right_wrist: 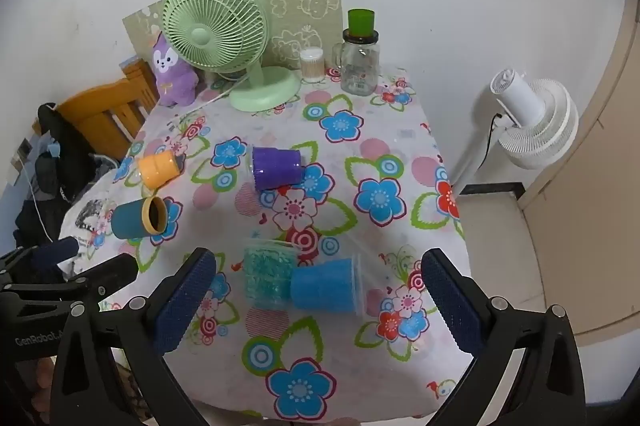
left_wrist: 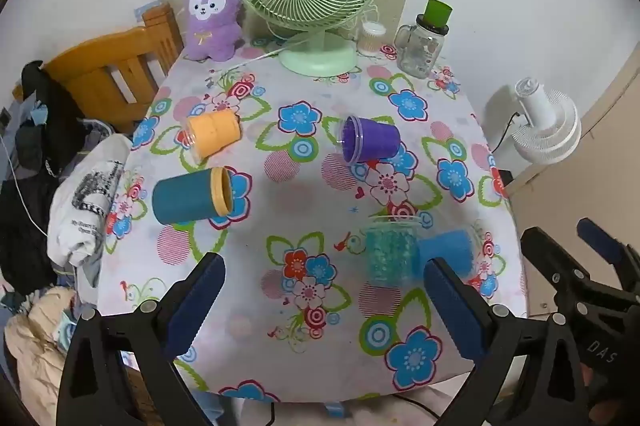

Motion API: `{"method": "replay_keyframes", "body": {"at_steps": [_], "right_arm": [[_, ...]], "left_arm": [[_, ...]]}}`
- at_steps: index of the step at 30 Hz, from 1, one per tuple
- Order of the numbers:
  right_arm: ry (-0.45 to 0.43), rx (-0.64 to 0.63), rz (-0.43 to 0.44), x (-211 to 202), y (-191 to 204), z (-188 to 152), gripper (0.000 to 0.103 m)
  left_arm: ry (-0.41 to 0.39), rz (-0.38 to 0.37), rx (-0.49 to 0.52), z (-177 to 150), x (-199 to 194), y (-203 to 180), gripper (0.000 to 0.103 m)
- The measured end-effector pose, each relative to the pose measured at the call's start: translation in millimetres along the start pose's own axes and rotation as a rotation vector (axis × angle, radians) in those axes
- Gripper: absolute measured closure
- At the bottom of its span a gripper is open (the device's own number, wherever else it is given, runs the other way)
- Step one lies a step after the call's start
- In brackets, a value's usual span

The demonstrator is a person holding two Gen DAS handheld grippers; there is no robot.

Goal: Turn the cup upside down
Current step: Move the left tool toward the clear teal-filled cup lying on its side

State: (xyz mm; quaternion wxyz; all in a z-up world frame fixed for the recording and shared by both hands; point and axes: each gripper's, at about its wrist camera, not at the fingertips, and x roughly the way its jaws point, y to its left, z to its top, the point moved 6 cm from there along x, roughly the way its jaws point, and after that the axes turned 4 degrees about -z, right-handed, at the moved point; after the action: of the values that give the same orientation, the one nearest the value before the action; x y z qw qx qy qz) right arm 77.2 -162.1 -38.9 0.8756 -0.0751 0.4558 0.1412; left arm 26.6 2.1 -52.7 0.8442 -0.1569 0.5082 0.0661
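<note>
cups: orange (left_wrist: 214, 137) | purple (left_wrist: 370, 140) | teal (left_wrist: 192, 196) | blue (right_wrist: 324, 284) | all on sides, apart

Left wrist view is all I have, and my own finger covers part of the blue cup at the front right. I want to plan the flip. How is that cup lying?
Observer: The right wrist view shows the blue cup whole. It lies on its side, with its left end right beside a clear cup of teal beads.
Operator: Is the right gripper on it?
Observer: No. The right gripper is open with its fingers spread wide. The cup shows in the gap between them, and neither finger touches it.
</note>
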Motion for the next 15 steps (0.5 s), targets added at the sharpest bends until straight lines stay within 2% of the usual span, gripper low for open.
{"method": "replay_keyframes", "body": {"at_steps": [3,5,8,15], "right_arm": [[0.001,0.015,0.004,0.2,-0.6,0.3,0.0],[0.006,0.018,0.013,1.0,0.5,1.0,0.0],[-0.003,0.009,0.006,-0.8,1.9,-1.1,0.0],[-0.005,-0.005,-0.02,-1.9,3.7,1.3,0.0]], "left_arm": [[-0.021,0.021,0.027,-1.5,-2.3,2.8,0.003],[-0.015,0.055,0.039,0.1,-2.6,-1.1,0.005],[-0.006,0.066,0.05,6.2,-0.5,-4.1,0.005],[-0.012,0.053,0.051,1.7,-2.3,-4.5,0.005]]}}
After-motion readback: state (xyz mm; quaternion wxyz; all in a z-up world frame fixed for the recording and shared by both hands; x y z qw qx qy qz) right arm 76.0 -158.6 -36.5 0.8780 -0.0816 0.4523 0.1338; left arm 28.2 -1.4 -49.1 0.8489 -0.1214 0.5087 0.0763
